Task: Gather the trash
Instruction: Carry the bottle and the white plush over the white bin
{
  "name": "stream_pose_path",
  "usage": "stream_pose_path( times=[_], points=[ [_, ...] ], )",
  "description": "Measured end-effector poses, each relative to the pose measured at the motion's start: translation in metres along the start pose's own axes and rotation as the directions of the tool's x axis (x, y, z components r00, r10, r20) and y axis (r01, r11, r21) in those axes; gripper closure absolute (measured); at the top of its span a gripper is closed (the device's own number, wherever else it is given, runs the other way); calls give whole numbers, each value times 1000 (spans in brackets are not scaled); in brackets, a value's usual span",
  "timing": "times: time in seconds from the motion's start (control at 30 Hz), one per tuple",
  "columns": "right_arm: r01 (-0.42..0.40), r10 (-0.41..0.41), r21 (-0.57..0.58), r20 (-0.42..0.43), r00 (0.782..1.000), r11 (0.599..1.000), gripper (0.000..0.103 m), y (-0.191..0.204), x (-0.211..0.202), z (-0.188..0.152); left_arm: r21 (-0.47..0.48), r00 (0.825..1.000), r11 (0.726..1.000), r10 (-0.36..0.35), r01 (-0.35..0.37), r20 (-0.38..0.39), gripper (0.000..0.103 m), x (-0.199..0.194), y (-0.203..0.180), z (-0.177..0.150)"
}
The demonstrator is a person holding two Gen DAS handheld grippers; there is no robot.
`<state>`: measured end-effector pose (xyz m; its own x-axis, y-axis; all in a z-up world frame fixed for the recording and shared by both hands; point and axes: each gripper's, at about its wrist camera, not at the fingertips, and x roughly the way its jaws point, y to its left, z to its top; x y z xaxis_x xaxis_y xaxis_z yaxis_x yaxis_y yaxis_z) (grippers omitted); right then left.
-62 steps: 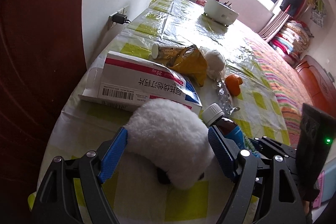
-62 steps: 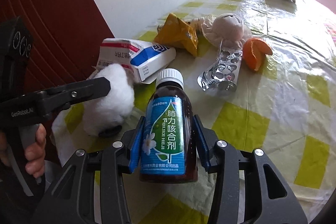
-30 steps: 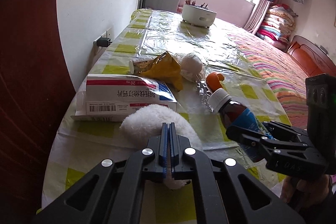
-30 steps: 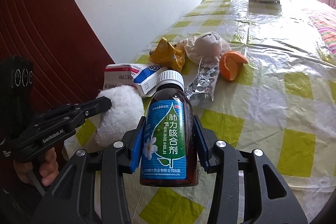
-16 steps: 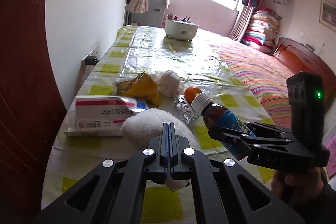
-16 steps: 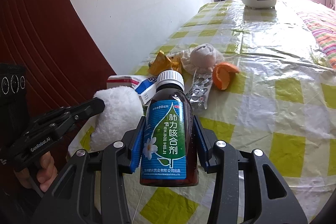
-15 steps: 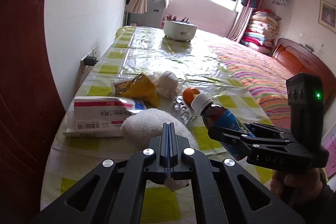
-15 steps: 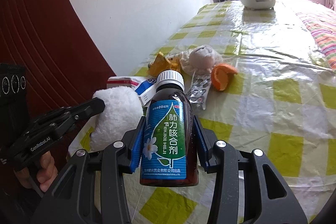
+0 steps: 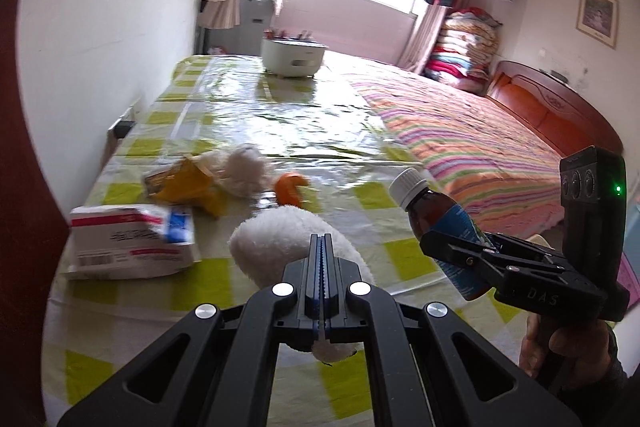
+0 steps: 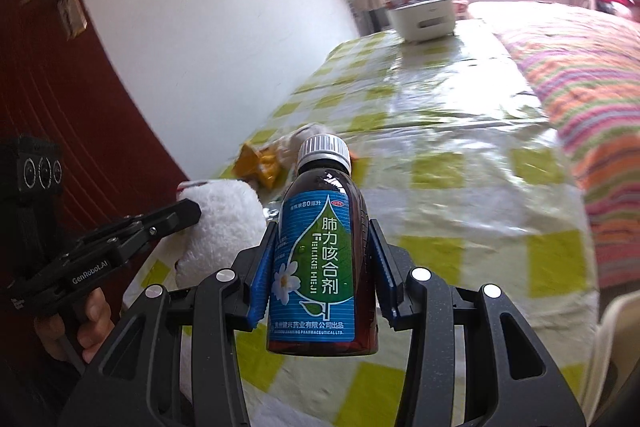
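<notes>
My left gripper (image 9: 321, 241) is shut on a white fluffy wad (image 9: 272, 239) and holds it clear of the checked tablecloth (image 9: 208, 279). In the right wrist view the same wad (image 10: 226, 223) hangs at the left gripper's tip (image 10: 186, 213). My right gripper (image 10: 323, 227) is shut on a brown medicine bottle (image 10: 320, 259) with a blue-green label and a white cap, held upright between the blue pads. From the left wrist view the bottle (image 9: 434, 207) tilts in the right gripper (image 9: 432, 245), off the table's right side.
On the table lie a red-and-white medicine box (image 9: 128, 239), a yellow wrapper (image 9: 188, 183), a crumpled tissue ball (image 9: 244, 171) and an orange peel (image 9: 290, 187). A white pot (image 9: 294, 57) stands at the far end. A striped bed (image 9: 460, 139) lies to the right, a wall to the left.
Both grippers have lifted and drawn back from the pile, each keeping its item. The box, wrapper and peel now sit farther off.
</notes>
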<state>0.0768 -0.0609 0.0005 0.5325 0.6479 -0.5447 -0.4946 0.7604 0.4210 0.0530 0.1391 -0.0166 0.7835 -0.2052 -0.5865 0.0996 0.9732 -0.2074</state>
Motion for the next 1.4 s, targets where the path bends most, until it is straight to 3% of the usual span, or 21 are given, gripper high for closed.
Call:
stream_pose_path(
  times=[0.37, 0.6, 0.8, 1.13, 1.4],
  points=[
    [71, -80, 99, 91, 993, 993, 61, -36, -57, -22, 85, 995, 991, -100, 102, -31, 102, 16, -68, 1],
    [123, -153, 173, 172, 973, 977, 61, -64, -92, -34, 133, 984, 976, -170, 175, -43, 102, 20, -109, 1],
    [199, -258, 235, 253, 932, 951, 61, -86, -129, -46, 163, 973, 959, -223, 231, -65, 102, 26, -144, 0],
    [343, -449, 330, 334, 829, 879, 61, -119, -173, -66, 209, 951, 929, -287, 305, -110, 102, 36, -198, -6],
    [376, -508, 381, 347, 789, 845, 61, -126, -185, -81, 249, 935, 903, -323, 350, -146, 102, 42, -229, -11]
  ],
)
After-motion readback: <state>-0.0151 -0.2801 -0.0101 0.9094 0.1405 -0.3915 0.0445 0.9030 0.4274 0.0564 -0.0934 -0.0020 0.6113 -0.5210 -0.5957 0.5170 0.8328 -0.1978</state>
